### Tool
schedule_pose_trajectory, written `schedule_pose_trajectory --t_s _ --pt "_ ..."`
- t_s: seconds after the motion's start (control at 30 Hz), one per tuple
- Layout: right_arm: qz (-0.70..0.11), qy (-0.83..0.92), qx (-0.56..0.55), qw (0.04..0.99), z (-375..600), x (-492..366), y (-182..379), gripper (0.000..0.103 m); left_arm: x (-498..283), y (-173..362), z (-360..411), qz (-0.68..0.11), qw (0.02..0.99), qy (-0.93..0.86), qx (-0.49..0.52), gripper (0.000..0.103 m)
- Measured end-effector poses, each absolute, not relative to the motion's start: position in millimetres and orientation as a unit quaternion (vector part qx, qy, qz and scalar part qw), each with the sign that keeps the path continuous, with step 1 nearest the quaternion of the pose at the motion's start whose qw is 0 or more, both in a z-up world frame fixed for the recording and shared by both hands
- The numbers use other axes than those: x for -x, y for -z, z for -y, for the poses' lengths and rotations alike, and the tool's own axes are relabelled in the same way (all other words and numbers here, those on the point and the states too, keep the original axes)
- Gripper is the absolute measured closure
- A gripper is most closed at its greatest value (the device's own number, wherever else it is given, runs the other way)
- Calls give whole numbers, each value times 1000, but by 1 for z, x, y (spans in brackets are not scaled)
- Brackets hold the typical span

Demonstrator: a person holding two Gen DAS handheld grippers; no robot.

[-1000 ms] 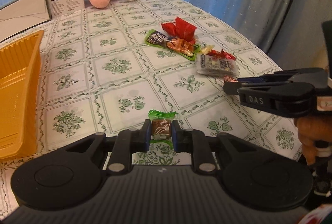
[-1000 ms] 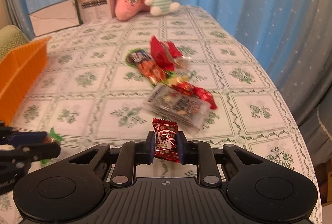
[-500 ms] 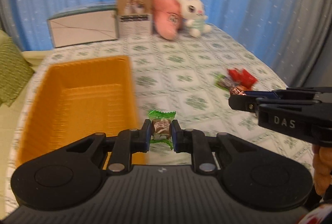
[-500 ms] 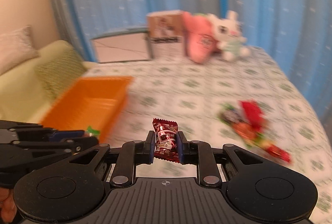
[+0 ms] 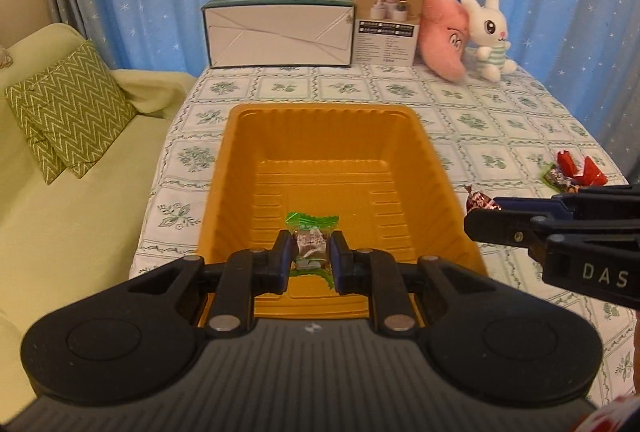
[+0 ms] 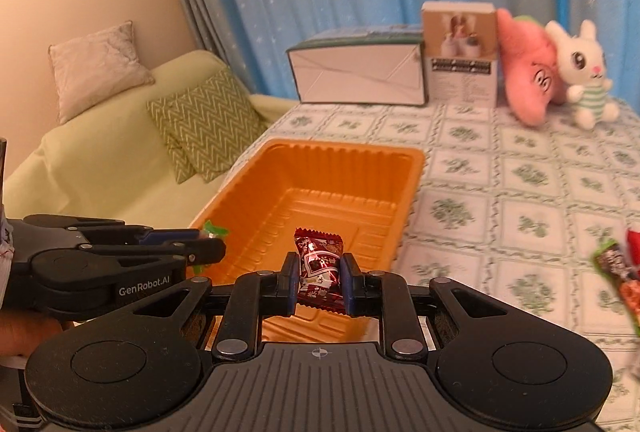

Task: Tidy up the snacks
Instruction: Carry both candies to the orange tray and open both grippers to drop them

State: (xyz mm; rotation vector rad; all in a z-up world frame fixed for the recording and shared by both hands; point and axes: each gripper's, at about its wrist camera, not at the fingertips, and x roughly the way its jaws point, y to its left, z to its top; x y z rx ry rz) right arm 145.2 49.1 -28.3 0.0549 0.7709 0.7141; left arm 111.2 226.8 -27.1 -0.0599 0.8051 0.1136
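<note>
An orange tray (image 5: pixel 430 147) lies on the patterned tablecloth, nothing inside it. My left gripper (image 5: pixel 309 262) is shut on a green-wrapped candy (image 5: pixel 312 222) held above the tray's near end. My right gripper (image 6: pixel 319 282) is shut on a dark red candy (image 6: pixel 320 252) above the tray's (image 6: pixel 344 151) near right corner. In the left wrist view the right gripper (image 5: pixel 478 211) comes in from the right with the red candy (image 5: pixel 478 199) at its tip. In the right wrist view the left gripper (image 6: pixel 216 244) comes in from the left. More snack packets (image 5: pixel 576 171) lie at the table's right.
At the table's far end stand a long white box (image 5: pixel 280 31), a small brown box (image 5: pixel 386 19), a pink plush (image 5: pixel 444 35) and a white rabbit plush (image 5: pixel 488 31). A green sofa with a zigzag cushion (image 5: pixel 68 107) lies left of the table. Blue curtains hang behind.
Both grippers swung left from the snack pile at the table's right to above the orange tray, each still holding its candy. The tray now fills the middle of both views.
</note>
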Motion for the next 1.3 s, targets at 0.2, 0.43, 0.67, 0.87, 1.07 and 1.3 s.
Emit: schedule_pose_trajectory --t_s 0.2,0.43,0.67,0.87,1.07,1.3 --pt "-384 -338 -32 859 -66 -156 38 81 -118 36 -241 -402 913 -54 41 85" --pt "-387 -338 -29 857 -72 -156 40 81 -111 38 -253 -402 912 -66 42 84" --pt "-389 -350 -34 851 -76 -159 44 80 -92 29 -265 -392 915 -81 51 83" --pt "-387 -336 -38 858 -66 -154 43 53 -80 16 -261 -375 921 -85 59 71" --pt "-384 -305 -36 871 -30 -134 33 53 -71 1 -239 -364 927 -76 53 71" --pt "-389 -226 -35 892 48 -98 31 53 -65 -9 -188 -360 931 -42 45 71"
